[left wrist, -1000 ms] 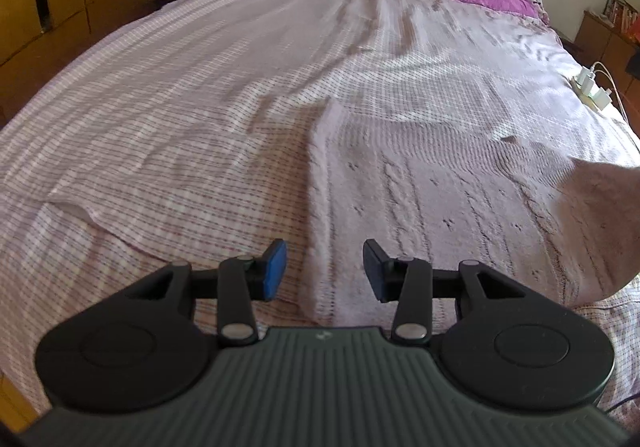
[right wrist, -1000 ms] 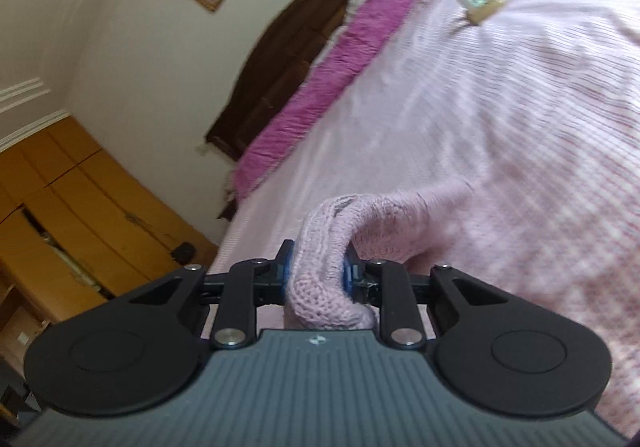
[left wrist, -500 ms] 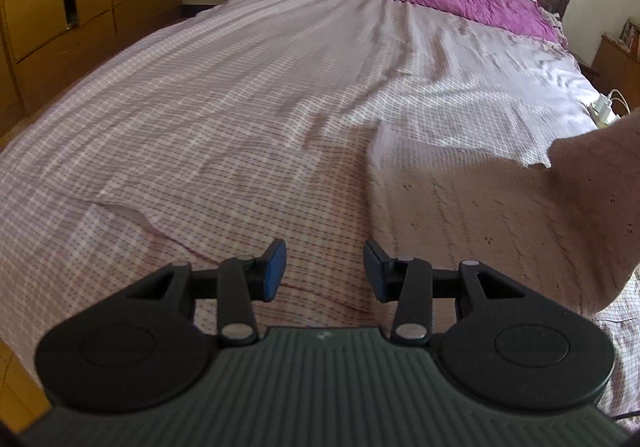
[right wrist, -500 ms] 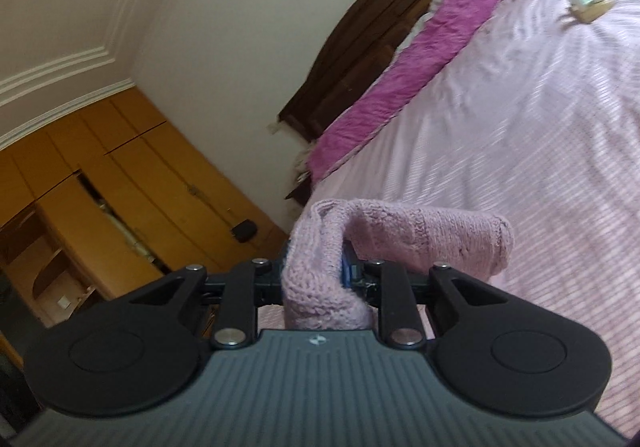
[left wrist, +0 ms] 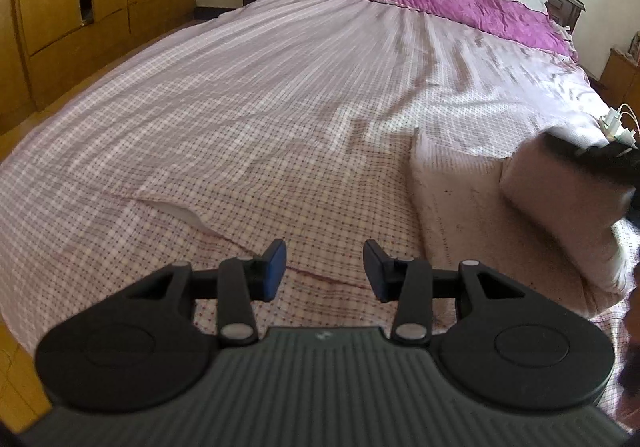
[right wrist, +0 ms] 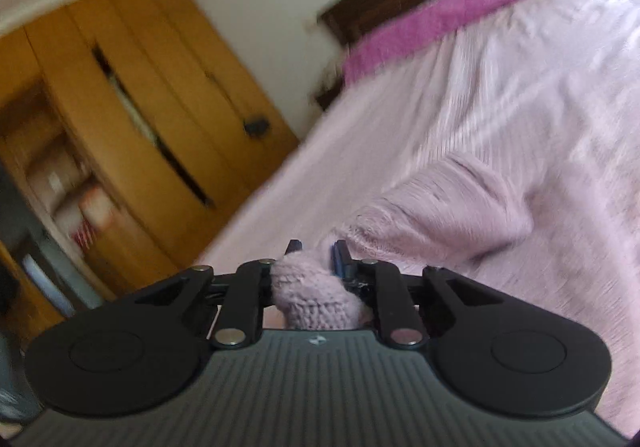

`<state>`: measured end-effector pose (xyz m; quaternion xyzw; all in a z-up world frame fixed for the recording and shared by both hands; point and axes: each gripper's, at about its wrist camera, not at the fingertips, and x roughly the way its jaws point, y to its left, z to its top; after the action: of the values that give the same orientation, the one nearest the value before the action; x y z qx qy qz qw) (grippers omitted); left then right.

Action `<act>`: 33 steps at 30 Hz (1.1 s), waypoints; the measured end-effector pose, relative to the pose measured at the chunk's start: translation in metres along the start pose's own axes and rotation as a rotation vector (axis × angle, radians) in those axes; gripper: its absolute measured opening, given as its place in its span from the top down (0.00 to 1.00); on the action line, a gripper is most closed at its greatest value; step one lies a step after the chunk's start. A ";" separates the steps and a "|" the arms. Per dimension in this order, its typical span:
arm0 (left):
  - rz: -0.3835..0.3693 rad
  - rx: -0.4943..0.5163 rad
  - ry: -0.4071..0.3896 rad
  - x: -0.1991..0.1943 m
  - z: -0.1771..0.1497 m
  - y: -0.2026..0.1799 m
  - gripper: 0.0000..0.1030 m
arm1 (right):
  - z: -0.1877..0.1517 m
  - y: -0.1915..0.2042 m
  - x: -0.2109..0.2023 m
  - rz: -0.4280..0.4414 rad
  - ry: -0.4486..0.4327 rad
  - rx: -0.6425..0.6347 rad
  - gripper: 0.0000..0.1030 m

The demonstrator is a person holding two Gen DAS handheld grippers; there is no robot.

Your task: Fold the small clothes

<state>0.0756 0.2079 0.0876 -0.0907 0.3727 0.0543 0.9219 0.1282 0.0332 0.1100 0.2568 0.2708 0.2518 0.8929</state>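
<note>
A pale pink knitted sweater lies on the bed at the right of the left wrist view, with one part lifted and doubled over. My right gripper grips a knitted edge of the sweater; its jaws are closing on it, and the rest of the knit trails away to the right. The right gripper's dark body shows blurred at the right edge of the left view. My left gripper hovers open over the checked sheet, left of the sweater, with nothing between its pads.
The bed carries a pink checked sheet and a magenta blanket by the dark headboard. Wooden wardrobes stand along the left. A white charger with cables lies at the bed's right edge.
The right gripper has swung fast across with the sweater edge, carrying the fold over the garment. The left gripper slid left, so the sweater now sits further right in its view.
</note>
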 end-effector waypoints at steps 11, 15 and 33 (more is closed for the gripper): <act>-0.056 -0.026 0.000 0.009 0.004 0.011 0.57 | -0.047 0.029 0.033 -0.032 0.148 -0.089 0.63; -0.111 -0.022 -0.026 0.009 0.013 0.000 0.57 | -0.031 0.010 0.004 -0.004 0.137 -0.050 0.53; -0.318 -0.006 0.082 0.068 0.017 -0.079 0.57 | -0.006 -0.076 -0.121 -0.286 -0.064 -0.078 0.43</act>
<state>0.1497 0.1363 0.0622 -0.1532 0.3909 -0.0948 0.9026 0.0605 -0.0921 0.1035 0.1884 0.2659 0.1240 0.9372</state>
